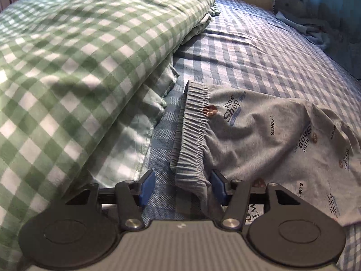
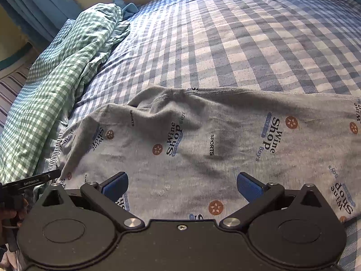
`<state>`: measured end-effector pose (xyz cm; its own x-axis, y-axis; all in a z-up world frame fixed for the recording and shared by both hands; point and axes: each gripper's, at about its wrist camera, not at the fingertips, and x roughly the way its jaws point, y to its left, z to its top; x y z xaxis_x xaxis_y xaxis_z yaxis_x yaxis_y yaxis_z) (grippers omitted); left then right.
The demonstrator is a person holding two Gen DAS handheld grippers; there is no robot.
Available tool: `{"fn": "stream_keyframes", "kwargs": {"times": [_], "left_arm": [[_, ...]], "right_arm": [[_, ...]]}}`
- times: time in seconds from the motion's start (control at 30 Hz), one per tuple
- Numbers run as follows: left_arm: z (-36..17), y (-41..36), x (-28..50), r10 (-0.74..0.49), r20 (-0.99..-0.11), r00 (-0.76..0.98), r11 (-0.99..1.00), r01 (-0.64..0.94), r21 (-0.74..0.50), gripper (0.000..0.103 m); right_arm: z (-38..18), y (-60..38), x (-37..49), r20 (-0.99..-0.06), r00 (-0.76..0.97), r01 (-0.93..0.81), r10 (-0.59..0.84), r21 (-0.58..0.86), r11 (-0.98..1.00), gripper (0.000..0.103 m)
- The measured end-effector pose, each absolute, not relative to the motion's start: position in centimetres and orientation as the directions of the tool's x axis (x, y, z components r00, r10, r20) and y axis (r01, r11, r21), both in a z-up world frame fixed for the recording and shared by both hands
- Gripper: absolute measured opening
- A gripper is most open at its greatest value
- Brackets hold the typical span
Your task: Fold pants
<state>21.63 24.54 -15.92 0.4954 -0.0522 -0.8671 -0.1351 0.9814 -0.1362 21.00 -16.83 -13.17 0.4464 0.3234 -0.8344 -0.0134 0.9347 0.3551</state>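
Your left claw (image 1: 183, 188) stood half open astride the pants' waistband (image 1: 193, 133), low in frame, gripping nothing; your right claw (image 2: 182, 186) gaped empty over the grey pants (image 2: 203, 149), ready to fold.

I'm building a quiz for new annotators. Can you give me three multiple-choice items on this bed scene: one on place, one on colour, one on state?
1. Where do the grey printed pants lie?
A on the blue checked bedsheet
B on a chair
C on the floor

2. What colour is the rumpled gingham duvet?
A red
B green and white
C black

3. How is the right tool?
A shut on the pants
B open above the pants
C holding a pillow

Key: A, sheet shows all round them; B, green-white checks; B, blue pads stand wide apart.
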Motion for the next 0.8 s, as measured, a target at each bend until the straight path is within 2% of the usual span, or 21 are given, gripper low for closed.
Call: {"fn": "stream_keyframes", "kwargs": {"times": [0.03, 0.07, 0.13, 0.23, 0.37, 0.47, 0.5, 0.57, 0.6, 0.63, 0.67, 0.73, 0.8], "left_arm": [[-15.9, 24.8, 21.7, -0.069, -0.864, 0.499, 0.974, -0.153, -0.166, 0.05], [-15.8, 24.9, 21.8, -0.095, -0.861, 0.5, 0.967, -0.16, -0.2, 0.031], [-15.3, 24.6, 21.9, -0.074, -0.864, 0.499, 0.961, -0.197, -0.196, 0.025], [-12.9, 23.1, 21.3, 0.039, -0.854, 0.519, 0.964, -0.244, -0.104, 0.015], [-9.0, 21.6, 18.9, 0.113, -0.833, 0.542, 0.961, -0.271, -0.046, 0.014], [-10.9, 20.9, 18.7, 0.149, -0.837, 0.526, 0.973, -0.228, 0.029, 0.016], [-12.2, 21.1, 18.9, 0.138, -0.845, 0.517, 0.974, -0.225, 0.022, 0.017], [-14.3, 21.9, 19.6, 0.119, -0.892, 0.436, 0.967, -0.255, 0.004, 0.028], [-14.3, 22.5, 19.5, 0.103, -0.897, 0.429, 0.96, -0.278, -0.023, 0.03], [-13.9, 22.8, 19.4, 0.092, -0.892, 0.442, 0.956, -0.289, -0.045, 0.036], [-13.3, 22.9, 19.2, 0.098, -0.884, 0.457, 0.955, -0.293, -0.046, 0.056], [-11.9, 22.8, 19.1, 0.133, -0.855, 0.501, 0.961, -0.277, -0.013, 0.08], [-11.0, 22.2, 19.6, 0.162, -0.82, 0.549, 0.972, -0.23, 0.037, 0.081]], "right_arm": [[-13.2, -16.8, 21.0, -0.835, 0.445, -0.014, 0.324, 0.355, 0.935, 0.102], [-13.3, -16.6, 21.0, -0.836, 0.442, -0.018, 0.325, 0.354, 0.935, 0.102], [-13.4, -16.4, 21.0, -0.84, 0.434, -0.035, 0.325, 0.344, 0.938, 0.102], [-13.5, -15.9, 21.1, -0.853, 0.426, -0.072, 0.303, 0.302, 0.951, 0.102], [-13.5, -16.0, 21.0, -0.857, 0.434, -0.096, 0.279, 0.264, 0.96, 0.102], [-14.3, -16.4, 21.0, -0.866, 0.413, -0.09, 0.282, 0.269, 0.959, 0.102], [-14.7, -16.4, 21.0, -0.872, 0.401, -0.086, 0.279, 0.267, 0.96, 0.102], [-15.2, -16.5, 21.0, -0.881, 0.384, -0.085, 0.276, 0.263, 0.961, 0.102], [-15.1, -16.4, 20.9, -0.882, 0.382, -0.093, 0.275, 0.26, 0.961, 0.102], [-14.8, -16.4, 20.9, -0.879, 0.387, -0.105, 0.278, 0.258, 0.961, 0.102], [-14.3, -16.4, 20.9, -0.873, 0.397, -0.122, 0.284, 0.256, 0.959, 0.102], [-13.4, -16.5, 21.3, -0.857, 0.42, -0.158, 0.298, 0.255, 0.954, 0.102], [-12.9, -16.4, 22.5, -0.844, 0.439, -0.186, 0.309, 0.251, 0.95, 0.102]]}}
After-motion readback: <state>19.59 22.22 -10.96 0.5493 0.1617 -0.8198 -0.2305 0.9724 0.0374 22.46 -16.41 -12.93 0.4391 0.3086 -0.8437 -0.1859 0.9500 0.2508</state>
